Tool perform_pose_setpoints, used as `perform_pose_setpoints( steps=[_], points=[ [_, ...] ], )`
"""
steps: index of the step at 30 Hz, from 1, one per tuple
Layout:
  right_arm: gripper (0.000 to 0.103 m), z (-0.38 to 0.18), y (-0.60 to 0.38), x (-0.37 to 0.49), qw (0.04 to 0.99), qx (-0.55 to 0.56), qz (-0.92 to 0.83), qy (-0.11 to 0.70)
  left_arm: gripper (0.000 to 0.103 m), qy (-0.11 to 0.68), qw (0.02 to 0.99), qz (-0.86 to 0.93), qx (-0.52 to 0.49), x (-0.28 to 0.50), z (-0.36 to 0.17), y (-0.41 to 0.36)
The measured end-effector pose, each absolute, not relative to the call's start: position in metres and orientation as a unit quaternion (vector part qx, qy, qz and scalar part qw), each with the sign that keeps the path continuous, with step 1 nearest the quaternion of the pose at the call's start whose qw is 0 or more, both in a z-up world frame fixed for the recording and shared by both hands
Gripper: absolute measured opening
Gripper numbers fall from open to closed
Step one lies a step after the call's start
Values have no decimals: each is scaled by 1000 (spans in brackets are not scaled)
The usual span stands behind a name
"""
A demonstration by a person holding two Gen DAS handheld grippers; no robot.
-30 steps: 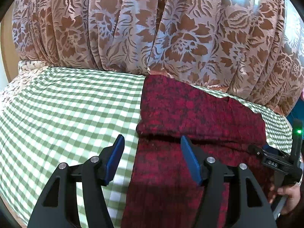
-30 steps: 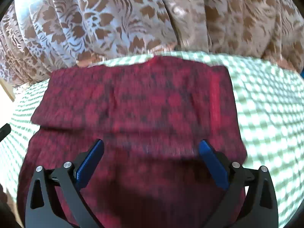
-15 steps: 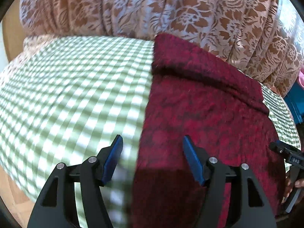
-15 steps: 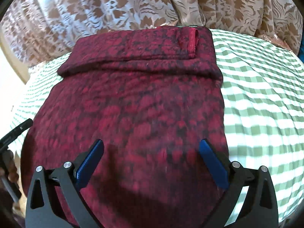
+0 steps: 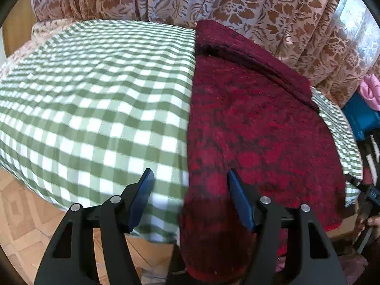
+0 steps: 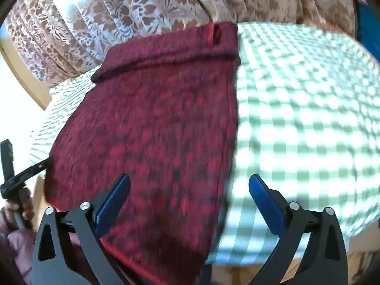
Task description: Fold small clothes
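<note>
A dark red patterned garment (image 5: 256, 128) lies flat on a table with a green and white checked cloth (image 5: 95, 99); its far end is folded back on itself, and its near end hangs over the table's front edge. My left gripper (image 5: 188, 197) is open above the garment's left near edge, nothing between its blue pads. In the right wrist view the same garment (image 6: 152, 123) fills the left half. My right gripper (image 6: 188, 201) stands open over its right near edge, holding nothing.
A floral brown curtain (image 5: 213, 2) hangs right behind the table. The checked cloth (image 6: 304, 109) spreads wide to either side of the garment. Wooden floor (image 5: 21, 220) shows below the front edge. Blue and pink items (image 5: 363, 109) sit at the far right.
Both grippers have drawn back from the folded far end toward the table's front edge. The garment's near hem and the floor have come into view. Both stayed open.
</note>
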State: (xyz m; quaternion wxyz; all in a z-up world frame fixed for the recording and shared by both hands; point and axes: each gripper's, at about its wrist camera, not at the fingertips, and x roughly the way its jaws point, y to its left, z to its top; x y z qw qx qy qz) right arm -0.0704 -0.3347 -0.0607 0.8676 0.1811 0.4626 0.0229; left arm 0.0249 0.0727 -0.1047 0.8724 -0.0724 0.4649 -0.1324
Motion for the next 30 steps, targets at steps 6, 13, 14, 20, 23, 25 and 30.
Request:
perform_pose_setpoints(
  steps=[6,13,14,20,23,25,30],
  points=[
    [53,-86,-319,-101,835,207,63,506,46,488,852,-174,-68,14,-115,67],
    [22,-81,-313,-103,836,208,82,502,14,484,850,-210,-6,9,-108,44],
    [21,-77,-313,-102,837,210,91,497,13,480,851,-215,-3,8,-104,43],
    [20,-47,-320,-93,844,268,137,445,12,454,849,-260,-69,8,-74,62],
    [20,-35,-328,-86,844,303,151,416,12,448,841,-275,-129,21,-66,73],
    [20,-28,-337,-77,845,328,152,394,12,446,833,-282,-166,33,-63,79],
    [20,-20,-359,-34,845,380,121,357,12,436,814,-305,-231,74,-57,70]
  ],
)
